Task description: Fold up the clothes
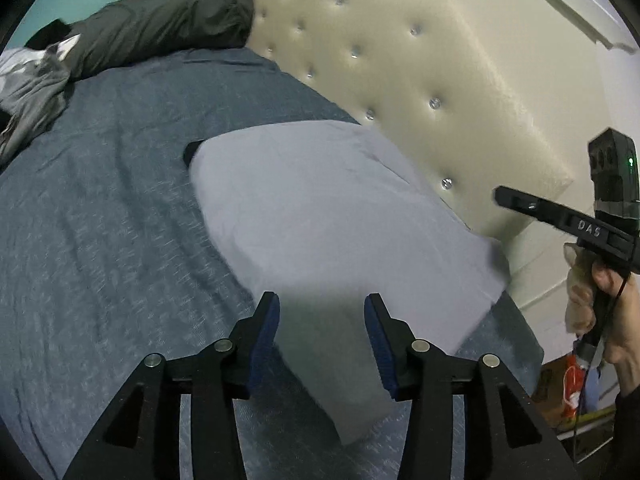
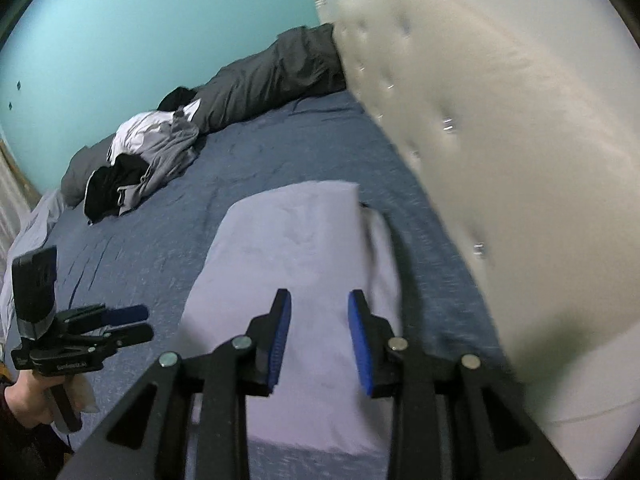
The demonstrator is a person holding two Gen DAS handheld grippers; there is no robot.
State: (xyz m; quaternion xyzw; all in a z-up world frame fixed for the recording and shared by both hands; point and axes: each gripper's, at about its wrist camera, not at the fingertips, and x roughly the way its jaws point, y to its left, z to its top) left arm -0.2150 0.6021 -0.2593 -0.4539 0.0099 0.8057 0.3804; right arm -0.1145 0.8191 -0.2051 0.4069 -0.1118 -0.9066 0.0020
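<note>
Beneath both open hand-held grippers (image 1: 322,344) (image 2: 319,344) lies folded garment (image 1: 332,216).

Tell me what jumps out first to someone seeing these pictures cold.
A folded pale lavender garment lies flat on the blue bedspread, beside the cream tufted headboard. Both tools, left tool and right tool, hover open above it, gripping nothing. Across the bed, a heap of unfolded clothes lies along the teal wall.

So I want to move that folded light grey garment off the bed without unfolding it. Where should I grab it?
Grip the folded grey garment at its near edge, coming in low from the front with the right tongs: it lies flat, layers stacked there.
</note>
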